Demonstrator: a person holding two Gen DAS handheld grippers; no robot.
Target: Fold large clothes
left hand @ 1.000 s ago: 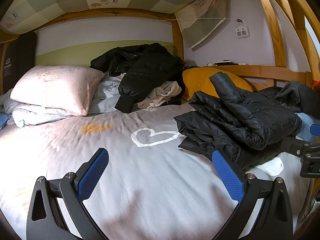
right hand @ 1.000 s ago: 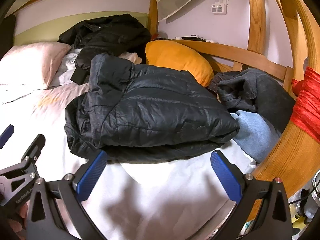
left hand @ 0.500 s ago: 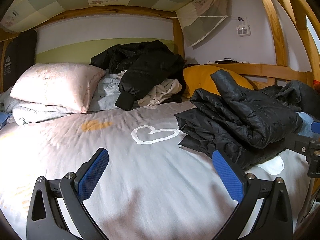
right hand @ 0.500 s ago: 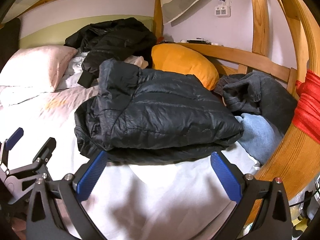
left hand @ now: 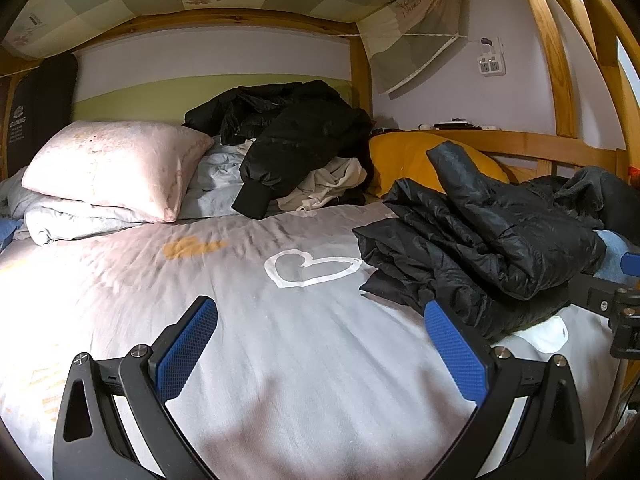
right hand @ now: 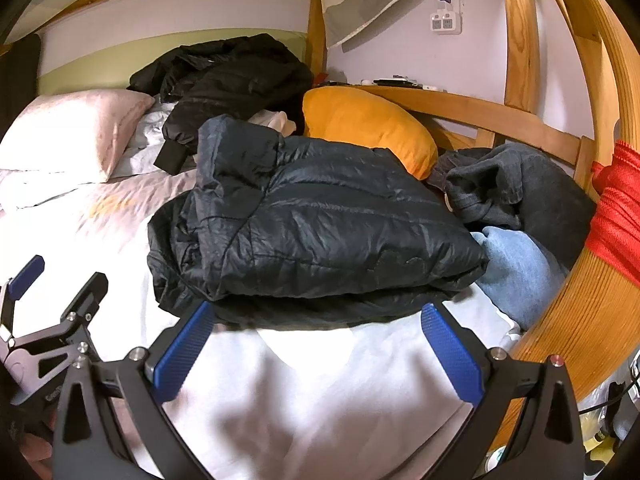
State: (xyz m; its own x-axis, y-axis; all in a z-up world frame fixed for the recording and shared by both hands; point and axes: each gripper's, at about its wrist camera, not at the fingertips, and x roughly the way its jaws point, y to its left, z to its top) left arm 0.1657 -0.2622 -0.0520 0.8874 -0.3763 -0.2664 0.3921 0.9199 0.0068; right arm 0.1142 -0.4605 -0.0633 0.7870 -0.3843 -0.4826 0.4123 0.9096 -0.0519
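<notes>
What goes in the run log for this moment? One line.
left claw open, empty | right claw open, empty | black puffer jacket folded on bed

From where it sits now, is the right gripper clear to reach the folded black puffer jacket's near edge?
Probably yes. The right gripper is open and empty, with the folded black puffer jacket straight ahead, its near edge just beyond the fingertips. Only bare bed sheet lies between them.
</notes>
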